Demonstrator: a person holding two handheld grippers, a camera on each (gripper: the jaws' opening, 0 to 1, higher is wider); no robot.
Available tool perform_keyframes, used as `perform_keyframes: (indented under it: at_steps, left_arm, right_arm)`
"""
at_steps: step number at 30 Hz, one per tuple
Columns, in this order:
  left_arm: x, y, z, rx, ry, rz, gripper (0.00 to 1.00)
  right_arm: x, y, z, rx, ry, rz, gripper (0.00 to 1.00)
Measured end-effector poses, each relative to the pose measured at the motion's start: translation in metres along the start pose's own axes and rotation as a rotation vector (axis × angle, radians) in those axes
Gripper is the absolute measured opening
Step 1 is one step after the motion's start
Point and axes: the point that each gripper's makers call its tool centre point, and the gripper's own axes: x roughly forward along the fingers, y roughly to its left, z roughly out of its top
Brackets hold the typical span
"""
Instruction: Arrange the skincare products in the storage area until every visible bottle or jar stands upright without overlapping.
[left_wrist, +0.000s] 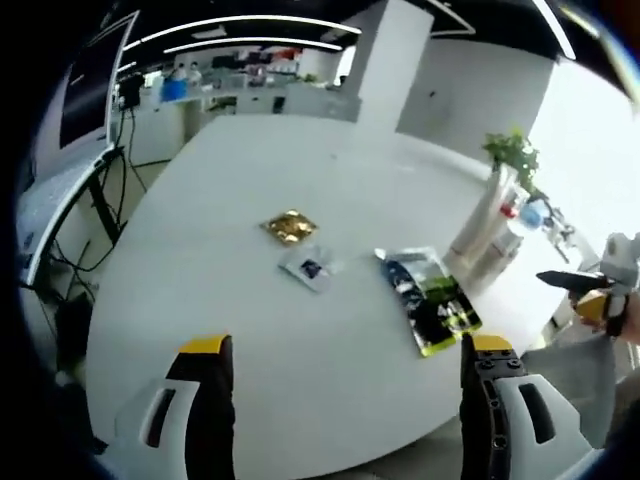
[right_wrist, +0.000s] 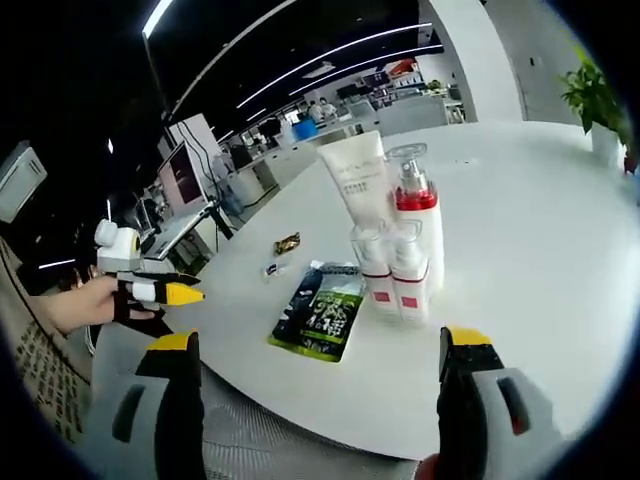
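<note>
Big and bright, an office room with desks and screens far back holds a wide white round table (left_wrist: 300, 200). On this table, in the middle of the right gripper view, a small group of skincare things stands close together, all upright. The tall white tube (right_wrist: 355, 180) is at the back, the pump bottle (right_wrist: 415, 215) with a red band is just beside it, and two small bottles (right_wrist: 395, 275) with clear caps and red labels stand in front, touching side by side. In the left gripper view the same group sits at the right edge of the frame, partly hidden.

Next comes a dark green pouch (right_wrist: 320, 310) lying flat, left of the bottles in the right gripper view. Smaller still are a clear packet (left_wrist: 308, 267) and a little gold packet (left_wrist: 289, 227), lying near the middle of the left gripper view.

A green plant (right_wrist: 595, 95) sits at the upper right.

The left gripper (left_wrist: 345, 400) has its jaws spread wide with nothing in them. The right gripper (right_wrist: 320, 395) is spread wide too, holding nothing, low in its frame before the table edge
</note>
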Motion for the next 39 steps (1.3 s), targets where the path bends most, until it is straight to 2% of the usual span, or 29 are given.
perform_keyframes:
  at_steps: [8, 14, 19, 24, 30, 39]
  left_arm:
    - [0.024, 0.002, 0.002, -0.025, 0.057, 0.056, 0.94]
    - [0.048, 0.002, 0.006, -0.028, 0.087, 0.099, 0.89]
    - [0.064, 0.004, 0.014, -0.040, 0.089, 0.140, 0.86]
    - [0.080, 0.006, 0.011, -0.073, 0.127, 0.178, 0.84]
    - [0.090, 0.006, 0.014, -0.083, 0.138, 0.224, 0.80]
    - [0.108, 0.010, 0.024, -0.112, 0.121, 0.287, 0.74]
  right_arm:
    - [-0.001, -0.002, 0.002, 0.011, -0.012, -0.010, 1.00]
    - [-0.002, -0.004, 0.002, 0.018, -0.017, -0.015, 1.00]
    - [-0.002, -0.005, 0.001, 0.010, -0.012, -0.023, 1.00]
    - [-0.003, -0.008, 0.002, 0.019, -0.018, -0.035, 1.00]
    - [-0.003, -0.010, 0.002, 0.026, -0.021, -0.045, 1.00]
    - [-0.004, -0.014, 0.003, 0.036, -0.027, -0.066, 0.99]
